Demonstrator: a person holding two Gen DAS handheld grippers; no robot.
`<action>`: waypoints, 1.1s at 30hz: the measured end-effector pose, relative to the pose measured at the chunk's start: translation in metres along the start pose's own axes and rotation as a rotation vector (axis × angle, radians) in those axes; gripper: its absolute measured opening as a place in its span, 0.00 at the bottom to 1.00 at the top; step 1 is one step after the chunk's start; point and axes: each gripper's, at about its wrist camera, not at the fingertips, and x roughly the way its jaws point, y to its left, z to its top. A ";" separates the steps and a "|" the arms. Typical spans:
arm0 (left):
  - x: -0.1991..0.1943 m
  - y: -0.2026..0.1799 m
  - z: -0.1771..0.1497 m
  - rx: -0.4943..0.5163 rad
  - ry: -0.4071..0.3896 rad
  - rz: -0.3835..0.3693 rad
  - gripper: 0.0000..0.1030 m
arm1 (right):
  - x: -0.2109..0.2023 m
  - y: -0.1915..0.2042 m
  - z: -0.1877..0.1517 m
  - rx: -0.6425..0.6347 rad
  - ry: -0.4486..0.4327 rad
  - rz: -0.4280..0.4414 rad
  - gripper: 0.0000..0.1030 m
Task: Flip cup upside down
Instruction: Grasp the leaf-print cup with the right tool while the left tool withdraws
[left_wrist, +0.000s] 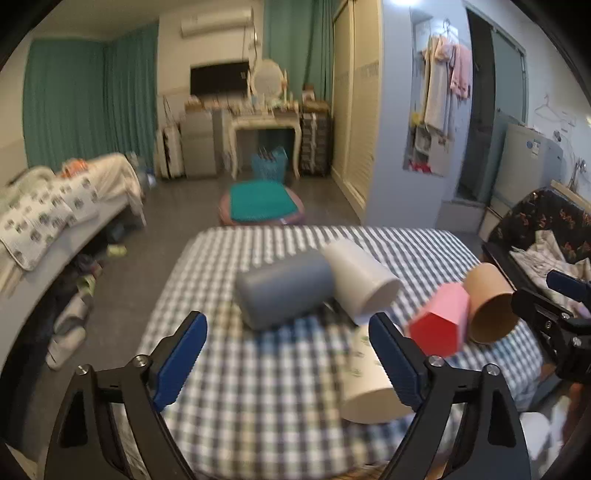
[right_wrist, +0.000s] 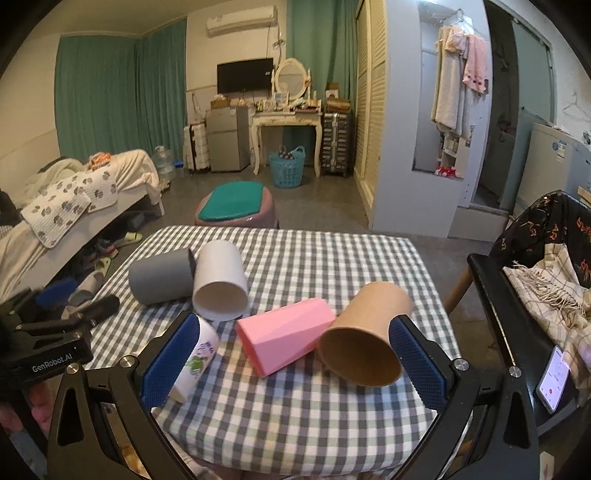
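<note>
Cups are seen lying on their sides on the checked tablecloth (right_wrist: 303, 406): a grey cup (right_wrist: 160, 277) touching a white cup (right_wrist: 221, 282), a pink faceted cup (right_wrist: 284, 338) beside a brown paper cup (right_wrist: 364, 338), and a printed white cup (right_wrist: 195, 362) near the front edge. Both the left gripper (left_wrist: 288, 345) and the right gripper (right_wrist: 293, 350) are held wide open, nothing between the jaws. Beyond the table, a bed (right_wrist: 74, 206), green curtains (right_wrist: 96, 96) and a dressing table (right_wrist: 286, 118) are visible.

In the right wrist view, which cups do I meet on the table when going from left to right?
Grey cup → white cup → pink cup → brown cup. All lie on their sides.
</note>
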 end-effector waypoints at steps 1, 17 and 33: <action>-0.001 0.004 -0.001 0.002 -0.017 0.004 0.91 | 0.002 0.004 0.001 -0.001 0.017 0.007 1.00; 0.020 0.055 -0.023 -0.017 -0.060 0.024 0.91 | 0.057 0.061 0.006 -0.022 0.245 0.063 1.00; 0.056 0.084 -0.035 -0.085 0.001 0.008 0.91 | 0.133 0.096 0.010 0.026 0.486 0.144 0.91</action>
